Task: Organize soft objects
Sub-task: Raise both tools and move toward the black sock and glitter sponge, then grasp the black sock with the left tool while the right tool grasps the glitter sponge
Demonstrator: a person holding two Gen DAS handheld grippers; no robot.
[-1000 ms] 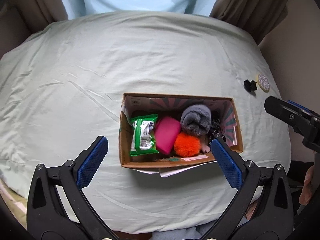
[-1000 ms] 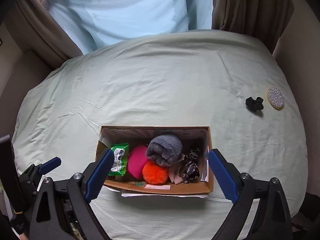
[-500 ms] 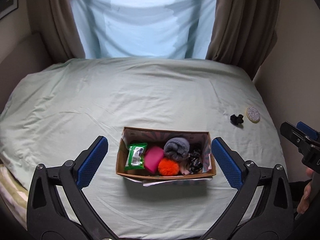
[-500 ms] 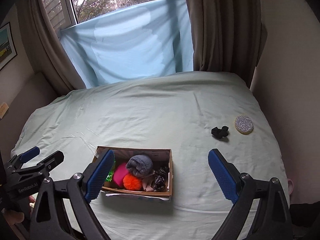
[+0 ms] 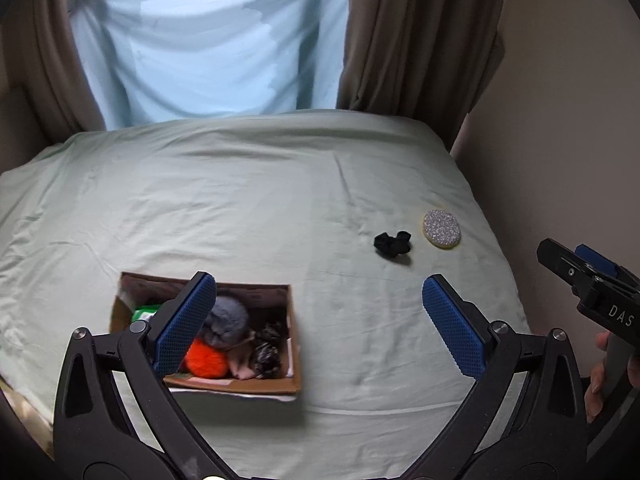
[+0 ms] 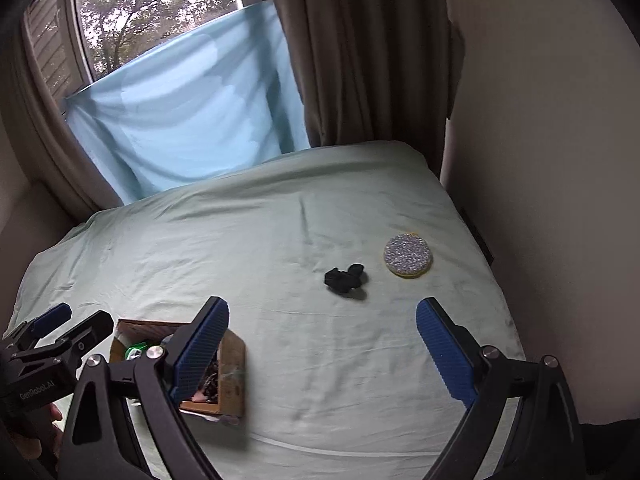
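Scrunchie (image 6: 345, 278) ahead of right gripper (image 6: 322, 354), black, lying loose on pale green sheet (image 6: 248, 248); well clear of both blue pads. Jaws spread wide, nothing between them. Same for left gripper (image 5: 320, 326): gaping, empty, aimed down at bed between box and loose items. Just right of scrunchie, not touching: round glittery pad with yellow rim (image 6: 408, 255). Down left, cardboard box (image 5: 294, 344) already loaded: grey plush bundle (image 5: 226, 320), orange pompom (image 5: 206, 362), green packet (image 5: 144, 314), dark patterned fabric (image 5: 268, 350). Beyond, blue cloth (image 6: 188, 120) hung over window, brown curtain (image 6: 360, 52) to its right.

Likely step in hand: reach toward the two stragglers, most items boxed. Next move, by the look of it: carry right gripper forward and down over scrunchie, straddle it, close gently without pinching sheet, then carry to box. Risk: sheet gathered up with soft fabric.
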